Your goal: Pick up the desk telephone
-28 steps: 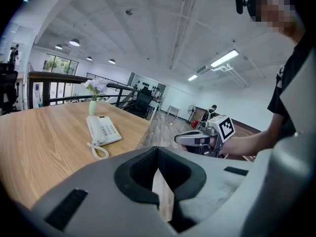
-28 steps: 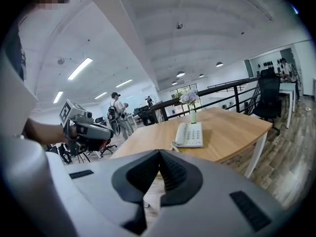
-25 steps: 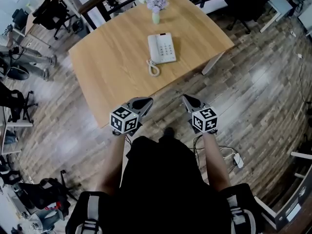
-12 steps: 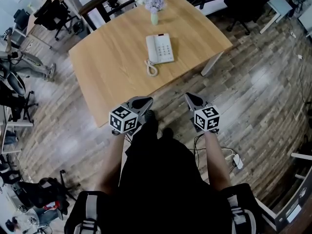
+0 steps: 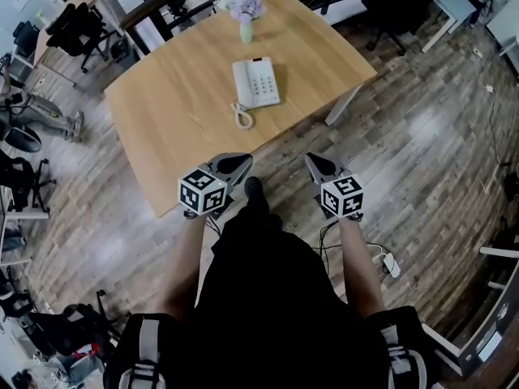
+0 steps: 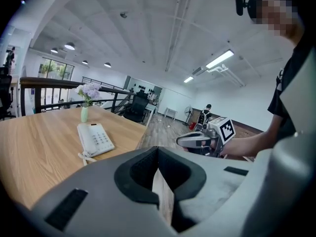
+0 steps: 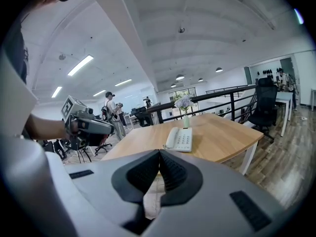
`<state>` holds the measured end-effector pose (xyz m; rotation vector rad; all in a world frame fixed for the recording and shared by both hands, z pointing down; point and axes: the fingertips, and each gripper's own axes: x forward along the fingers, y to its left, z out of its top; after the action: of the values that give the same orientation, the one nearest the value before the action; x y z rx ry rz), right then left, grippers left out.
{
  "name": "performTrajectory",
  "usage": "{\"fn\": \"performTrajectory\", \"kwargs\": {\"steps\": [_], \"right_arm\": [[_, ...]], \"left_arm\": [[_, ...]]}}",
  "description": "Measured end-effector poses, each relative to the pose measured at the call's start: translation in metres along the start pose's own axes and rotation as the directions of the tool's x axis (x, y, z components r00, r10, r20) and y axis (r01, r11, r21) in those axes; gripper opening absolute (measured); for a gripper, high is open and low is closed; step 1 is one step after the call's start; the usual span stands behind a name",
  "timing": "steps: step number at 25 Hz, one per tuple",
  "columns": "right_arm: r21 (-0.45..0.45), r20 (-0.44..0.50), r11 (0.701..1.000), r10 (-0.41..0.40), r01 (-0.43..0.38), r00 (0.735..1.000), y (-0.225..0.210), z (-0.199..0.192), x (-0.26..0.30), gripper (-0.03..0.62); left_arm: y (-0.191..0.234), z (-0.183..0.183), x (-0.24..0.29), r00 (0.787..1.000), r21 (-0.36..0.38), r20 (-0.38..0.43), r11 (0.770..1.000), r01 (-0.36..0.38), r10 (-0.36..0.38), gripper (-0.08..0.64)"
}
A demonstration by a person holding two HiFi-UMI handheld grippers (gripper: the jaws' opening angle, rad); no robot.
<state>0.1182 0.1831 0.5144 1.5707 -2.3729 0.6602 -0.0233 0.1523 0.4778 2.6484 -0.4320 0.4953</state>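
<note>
Since the white push-button desk telephone (image 5: 256,82) sits mid-top on the light wooden table (image 5: 174,116), well ahead of the left gripper (image 5: 235,163) and right gripper (image 5: 313,163) — both with jaws pressed together, holding nothing — spread them early, then bracket its 2 long sides.

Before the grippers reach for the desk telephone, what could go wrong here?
Both the left gripper and right gripper are shut; unopened, they might just shove the telephone. The vase stands beyond it, so a push could tip it. The coiled cord lies at its near end and may snag.
</note>
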Motion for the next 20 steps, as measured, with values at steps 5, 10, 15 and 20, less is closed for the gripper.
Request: {"fn": "performTrajectory", "kwargs": {"steps": [5, 10, 15, 20], "right_arm": [[0.022, -0.010, 0.999, -0.029, 0.029, 1.000, -0.015, -0.005, -0.003, 0.025], [0.042, -0.013, 0.998, -0.039, 0.039, 0.999, -0.023, -0.007, 0.000, 0.025], [0.043, -0.026, 0.999, -0.033, 0.034, 0.999, -0.028, -0.008, 0.008, 0.025], [0.045, -0.031, 0.998, -0.036, 0.037, 0.999, -0.036, -0.002, 0.019, 0.025]], "left_arm": [[0.000, -0.005, 0.014, 0.999, -0.008, -0.020, 1.000, 0.025, -0.025, 0.021], [0.007, -0.003, 0.021, 0.999, -0.017, -0.026, 0.999, 0.031, -0.032, 0.021], [0.017, 0.003, 0.031, 0.999, -0.027, -0.024, 0.999, 0.033, -0.033, 0.021], [0.029, 0.007, 0.037, 0.999, -0.031, -0.030, 0.999, 0.034, -0.035, 0.021]]}}
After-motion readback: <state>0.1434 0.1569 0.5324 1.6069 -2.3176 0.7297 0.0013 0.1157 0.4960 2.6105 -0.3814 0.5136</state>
